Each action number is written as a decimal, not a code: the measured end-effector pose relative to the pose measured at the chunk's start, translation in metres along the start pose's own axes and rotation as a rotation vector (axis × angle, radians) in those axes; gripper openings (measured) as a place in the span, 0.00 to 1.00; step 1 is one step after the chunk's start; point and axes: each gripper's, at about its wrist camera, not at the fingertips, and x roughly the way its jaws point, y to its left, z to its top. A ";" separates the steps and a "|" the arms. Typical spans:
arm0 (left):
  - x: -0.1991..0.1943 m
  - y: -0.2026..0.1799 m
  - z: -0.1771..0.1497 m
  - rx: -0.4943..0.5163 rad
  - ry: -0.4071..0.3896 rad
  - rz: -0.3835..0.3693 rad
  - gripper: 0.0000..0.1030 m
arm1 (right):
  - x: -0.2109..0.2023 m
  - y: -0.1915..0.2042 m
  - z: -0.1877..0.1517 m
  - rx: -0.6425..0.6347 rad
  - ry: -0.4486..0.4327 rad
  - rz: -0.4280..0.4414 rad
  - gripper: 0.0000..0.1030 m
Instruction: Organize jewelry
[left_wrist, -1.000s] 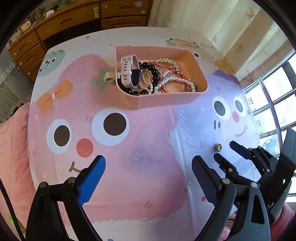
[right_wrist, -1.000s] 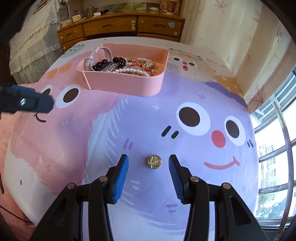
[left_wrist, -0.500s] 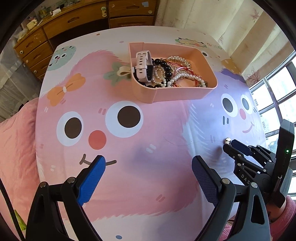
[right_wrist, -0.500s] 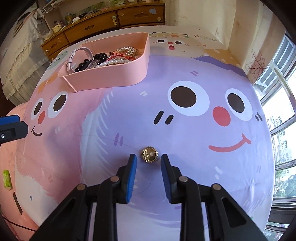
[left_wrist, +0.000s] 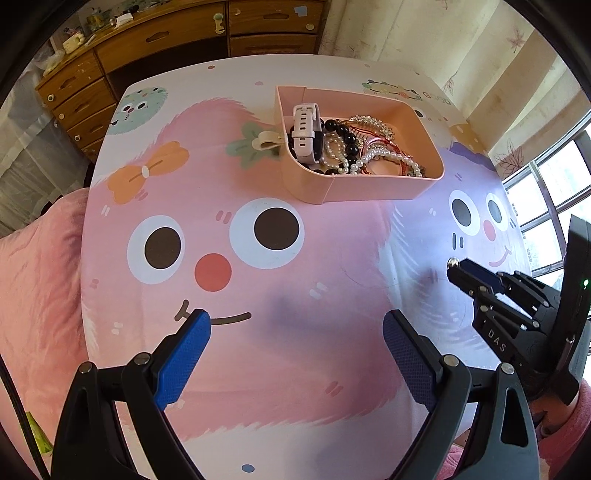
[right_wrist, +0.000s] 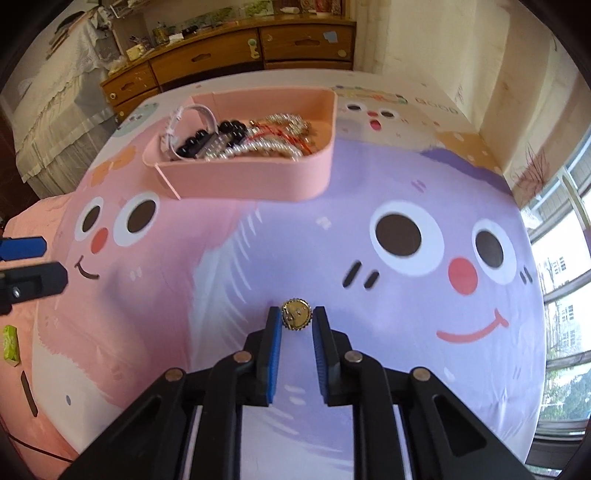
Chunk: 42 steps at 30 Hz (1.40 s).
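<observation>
the right gripper (right_wrist: 296, 320) has its blue pads pressed to either side of a small gold ornament (right_wrist: 296, 314) — a round, toothed-edge piece, perhaps a ring or charm, too small to tell which — pinching it at the very fingertips, low over the cartoon-print cloth (right_wrist: 406, 177). whether it is off the cloth or touching it cannot be told. that tip-only hold is the main risk: the piece is hard, round and shiny, and the pads catch only its rim, so a jolt or a tilt on the way could let it roll or pop out and skitter across the cloth, maybe off the table edge. it would likely be hard to pick up again from soft fabric. the pink tray (right_wrist: 258, 181), well apart from the gripper toward the far side of the table, already holds a white watch (left_wrist: 306, 127), black beads (left_wrist: 345, 133) and pearl strands (left_wrist: 384, 159) in a tangle; a release from too high could bounce the ornament off that heap and over the low wall. the left gripper (left_wrist: 295, 343) hangs with its fingers wide apart and nothing between them, near the table's front — a careless swing of the right arm might clip it.
</observation>
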 end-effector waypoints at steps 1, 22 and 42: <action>-0.001 0.002 -0.001 -0.004 -0.002 0.001 0.91 | -0.002 0.002 0.005 -0.008 -0.014 0.004 0.16; -0.061 0.036 -0.005 -0.170 -0.139 0.040 0.91 | -0.025 0.012 0.106 0.080 -0.174 0.043 0.39; -0.101 -0.037 -0.043 -0.177 -0.192 0.267 0.91 | -0.111 0.025 -0.005 0.066 0.069 0.125 0.83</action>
